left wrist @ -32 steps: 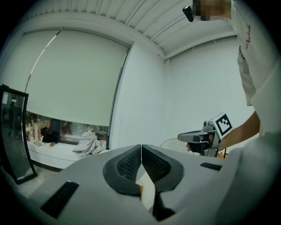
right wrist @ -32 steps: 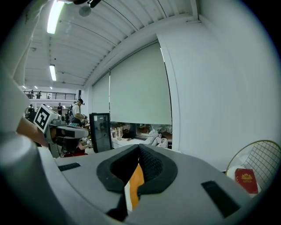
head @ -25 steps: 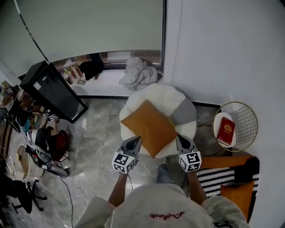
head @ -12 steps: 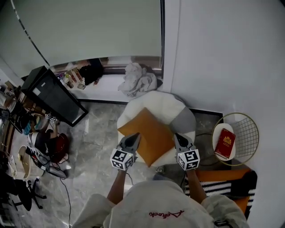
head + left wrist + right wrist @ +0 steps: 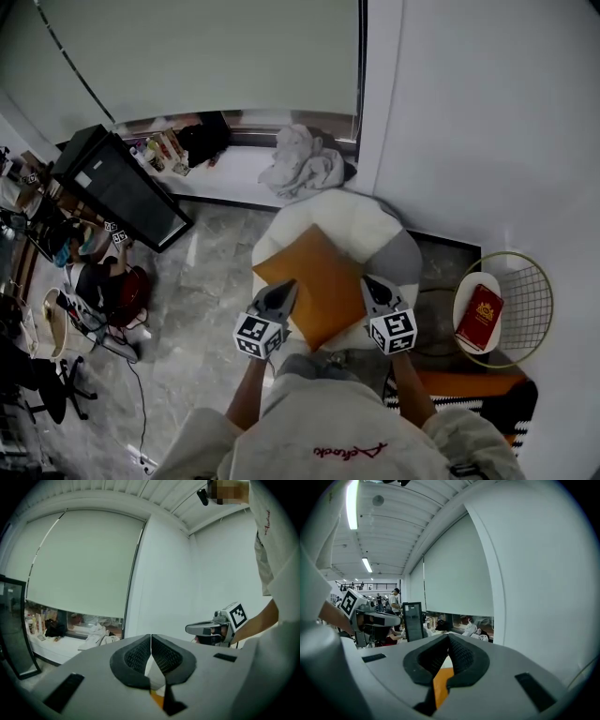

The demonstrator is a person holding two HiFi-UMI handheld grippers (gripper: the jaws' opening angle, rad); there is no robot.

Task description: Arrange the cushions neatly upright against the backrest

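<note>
An orange square cushion lies flat, corner-on, on the round white chair. A grey cushion sits on the seat's right side. My left gripper is shut and empty, its tip over the orange cushion's left edge. My right gripper is shut and empty over that cushion's right edge. Whether either tip touches the fabric I cannot tell. In the left gripper view the closed left gripper shows a sliver of orange cushion below. The right gripper in its own view shows the orange cushion too.
A crumpled white cloth lies on the window ledge behind the chair. A black panel leans at the left, with cluttered gear on the floor. A gold wire side table at the right holds a red book. Orange and striped fabric lies beside my right arm.
Both grippers have moved forward towards the chair, from the orange cushion's near corner to its two side edges. Both stay shut. The cushion has not moved.
</note>
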